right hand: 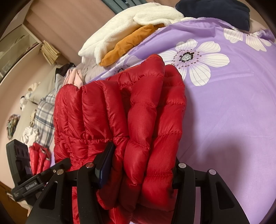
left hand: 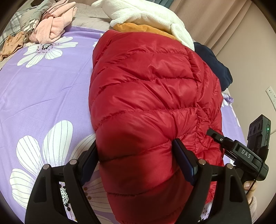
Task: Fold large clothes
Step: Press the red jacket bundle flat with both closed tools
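Note:
A red quilted down jacket (left hand: 146, 96) lies folded in a thick bundle on the purple flowered bedsheet (left hand: 43, 89). My left gripper (left hand: 136, 151) has its jaws pressed on the near end of the bundle. My right gripper (right hand: 143, 160) is clamped on several stacked layers of the same jacket (right hand: 120, 112) at its other side. The right gripper also shows at the right edge of the left wrist view (left hand: 241, 151), and the left gripper at the lower left of the right wrist view (right hand: 31, 182).
A pile of white fleece (left hand: 146, 15), orange (left hand: 138, 27) and navy (left hand: 213, 62) clothes lies behind the jacket. Pink and plaid garments (left hand: 51, 25) lie at the far left. A curtain (left hand: 224, 20) and a wall socket (left hand: 271, 93) are to the right.

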### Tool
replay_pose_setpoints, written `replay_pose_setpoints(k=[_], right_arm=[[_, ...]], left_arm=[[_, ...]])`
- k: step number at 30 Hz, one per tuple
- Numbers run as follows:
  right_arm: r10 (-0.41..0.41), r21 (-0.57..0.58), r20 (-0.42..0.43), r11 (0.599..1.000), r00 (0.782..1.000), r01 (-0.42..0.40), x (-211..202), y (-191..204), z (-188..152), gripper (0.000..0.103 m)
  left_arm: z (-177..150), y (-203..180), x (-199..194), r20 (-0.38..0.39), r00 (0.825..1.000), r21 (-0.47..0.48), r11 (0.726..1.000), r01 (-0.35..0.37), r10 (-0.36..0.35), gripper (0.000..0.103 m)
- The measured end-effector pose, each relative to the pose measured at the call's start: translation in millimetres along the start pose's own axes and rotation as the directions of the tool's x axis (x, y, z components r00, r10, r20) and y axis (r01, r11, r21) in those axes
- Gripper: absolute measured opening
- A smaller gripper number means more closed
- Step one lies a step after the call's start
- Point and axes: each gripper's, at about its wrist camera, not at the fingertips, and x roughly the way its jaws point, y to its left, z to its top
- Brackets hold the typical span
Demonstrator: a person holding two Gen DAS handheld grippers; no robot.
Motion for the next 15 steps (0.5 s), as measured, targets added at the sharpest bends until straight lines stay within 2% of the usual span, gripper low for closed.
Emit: replay_pose_setpoints(k=[15], right_arm=[[-0.012, 0.007, -0.003, 1.0, 1.0, 0.012, -1.3, -0.6, -2.5, 0.052]], left_arm=[[0.1, -1.8, -0.2, -0.002, 1.0, 0.012, 1.0, -0.021, 0.021, 0.084]])
